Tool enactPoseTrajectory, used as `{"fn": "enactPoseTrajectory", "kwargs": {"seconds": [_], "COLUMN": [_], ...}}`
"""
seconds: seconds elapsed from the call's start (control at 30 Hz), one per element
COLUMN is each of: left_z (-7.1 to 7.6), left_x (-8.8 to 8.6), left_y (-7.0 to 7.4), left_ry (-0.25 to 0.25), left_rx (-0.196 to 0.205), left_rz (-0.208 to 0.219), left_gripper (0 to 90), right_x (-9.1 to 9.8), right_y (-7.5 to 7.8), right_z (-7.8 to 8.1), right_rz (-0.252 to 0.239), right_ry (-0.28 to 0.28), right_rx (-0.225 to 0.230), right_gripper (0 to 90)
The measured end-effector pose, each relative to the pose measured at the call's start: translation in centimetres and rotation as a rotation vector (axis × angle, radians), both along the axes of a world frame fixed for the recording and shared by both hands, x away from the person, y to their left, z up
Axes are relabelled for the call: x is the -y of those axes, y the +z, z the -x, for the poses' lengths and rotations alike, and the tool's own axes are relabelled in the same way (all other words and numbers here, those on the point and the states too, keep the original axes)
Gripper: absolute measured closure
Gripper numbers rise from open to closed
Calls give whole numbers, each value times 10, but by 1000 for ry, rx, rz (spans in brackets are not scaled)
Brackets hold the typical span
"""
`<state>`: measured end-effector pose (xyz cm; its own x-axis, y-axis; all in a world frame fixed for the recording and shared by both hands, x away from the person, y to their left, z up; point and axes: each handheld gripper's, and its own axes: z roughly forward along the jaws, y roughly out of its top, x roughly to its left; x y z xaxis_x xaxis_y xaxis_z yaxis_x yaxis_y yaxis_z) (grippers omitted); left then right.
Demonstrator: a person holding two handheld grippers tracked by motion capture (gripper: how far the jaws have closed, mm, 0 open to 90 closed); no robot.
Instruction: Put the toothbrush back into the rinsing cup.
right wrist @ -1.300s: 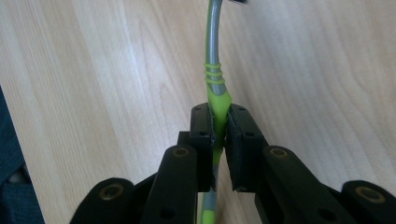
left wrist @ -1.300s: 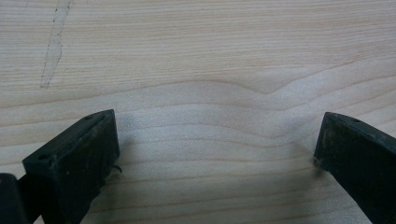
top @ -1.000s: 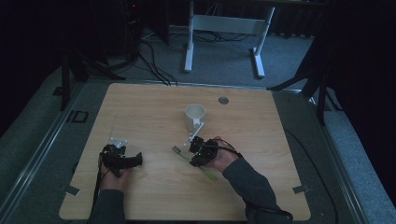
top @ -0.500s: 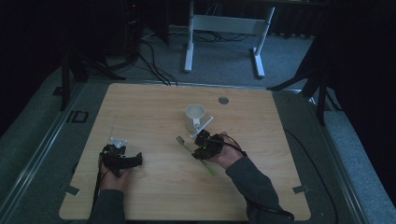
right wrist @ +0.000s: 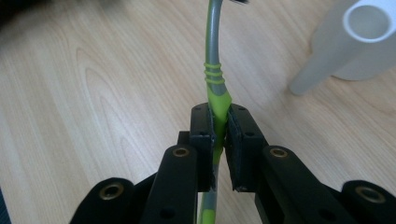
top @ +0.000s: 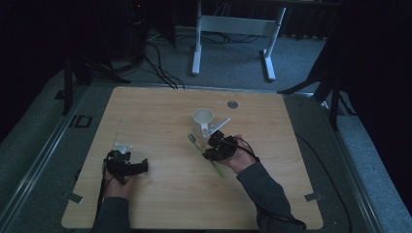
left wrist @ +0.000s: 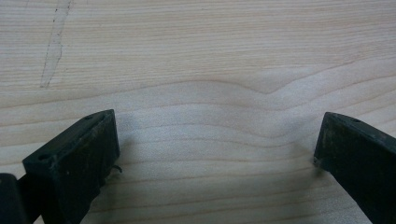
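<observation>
Green-and-grey toothbrush (right wrist: 214, 88) pinched mid-handle in my right gripper (right wrist: 219, 135), fingers (right wrist: 201, 140) pressed on the green grip section, held just above the counter (top: 160, 111), head end pointing toward the white cup (top: 202, 121) close by. It looks light, stiff plastic with a slim, somewhat slick handle; the rubbery green part seems the best hold. My left gripper (top: 127, 166) rests near the counter's front left, well apart, fingers (left wrist: 74, 163) spread wide over bare wood, holding nothing.
</observation>
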<state>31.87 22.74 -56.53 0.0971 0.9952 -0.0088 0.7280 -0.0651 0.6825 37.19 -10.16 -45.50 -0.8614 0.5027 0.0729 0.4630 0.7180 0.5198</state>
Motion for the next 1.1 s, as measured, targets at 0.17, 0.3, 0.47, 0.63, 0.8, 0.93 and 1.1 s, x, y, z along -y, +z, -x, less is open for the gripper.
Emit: {"fn": "enactPoseTrajectory", "kwargs": {"seconds": [0.17, 0.3, 0.47, 0.63, 0.8, 0.93, 1.1], "left_z": [0, 0, 0, 0, 0, 0, 0], "left_x": [0, 0, 0, 0, 0, 0, 0], "left_y": [0, 0, 0, 0, 0, 0, 0], "left_ry": [0, 0, 0, 0, 0, 0, 0], "left_rx": [0, 0, 0, 0, -1, 0, 0], "left_rz": [0, -1, 0, 0, 1, 0, 0], "left_gripper": [2, 1, 1, 2, 2, 1, 1], "right_x": [4, 6, 9, 10, 13, 16, 19], "right_y": [2, 4, 6, 6, 8, 9, 9], "right_z": [-2, -3, -5, -6, -8, -9, -10], "right_rz": [-28, -52, -66, -77, -110, -124, -146], "right_ry": [-28, -49, -63, -80, -107, -124, -145], "right_rx": [18, 35, 48, 58, 85, 97, 113], "right_gripper": [816, 816, 816, 816, 816, 816, 816]}}
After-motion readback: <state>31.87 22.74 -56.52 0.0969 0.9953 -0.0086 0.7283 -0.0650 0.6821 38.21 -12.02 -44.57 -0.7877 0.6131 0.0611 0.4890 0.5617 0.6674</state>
